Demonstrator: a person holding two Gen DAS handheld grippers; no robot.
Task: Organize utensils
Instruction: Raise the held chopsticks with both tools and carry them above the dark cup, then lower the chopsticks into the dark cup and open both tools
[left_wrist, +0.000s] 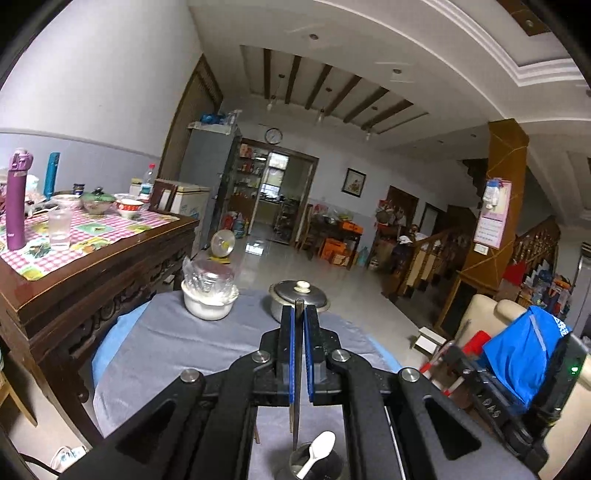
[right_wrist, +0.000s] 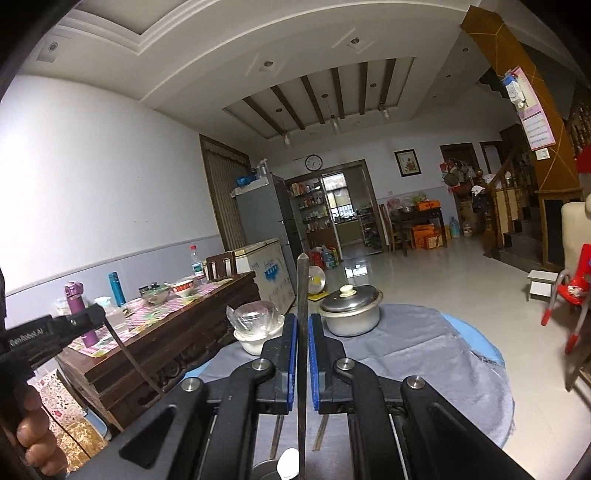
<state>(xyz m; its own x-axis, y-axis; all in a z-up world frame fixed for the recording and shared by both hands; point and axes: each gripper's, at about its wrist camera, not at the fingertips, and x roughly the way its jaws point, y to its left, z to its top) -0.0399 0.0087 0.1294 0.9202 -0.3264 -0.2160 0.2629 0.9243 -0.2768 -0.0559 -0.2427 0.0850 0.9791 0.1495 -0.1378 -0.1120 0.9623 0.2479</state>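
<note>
My left gripper (left_wrist: 299, 314) is shut on a dark chopstick (left_wrist: 297, 369) held upright; its lower end dips into a metal cup (left_wrist: 314, 463) that holds a white plastic spoon (left_wrist: 317, 452). My right gripper (right_wrist: 302, 321) is shut on a second dark chopstick (right_wrist: 303, 295), also upright, its lower end beside the white spoon (right_wrist: 288, 461) and the cup (right_wrist: 264, 469). The left gripper (right_wrist: 98, 314) with its chopstick (right_wrist: 129, 354) shows at the left of the right wrist view. More chopsticks (right_wrist: 319, 432) lie on the grey cloth under the right gripper.
A round table with a grey cloth (left_wrist: 177, 343) bears a lidded metal pot (left_wrist: 299, 299) and a white bowl with a plastic bag (left_wrist: 208, 295). A wooden table (left_wrist: 92, 266) with bottles, a glass and bowls stands on the left. A red chair (right_wrist: 569, 295) stands on the right.
</note>
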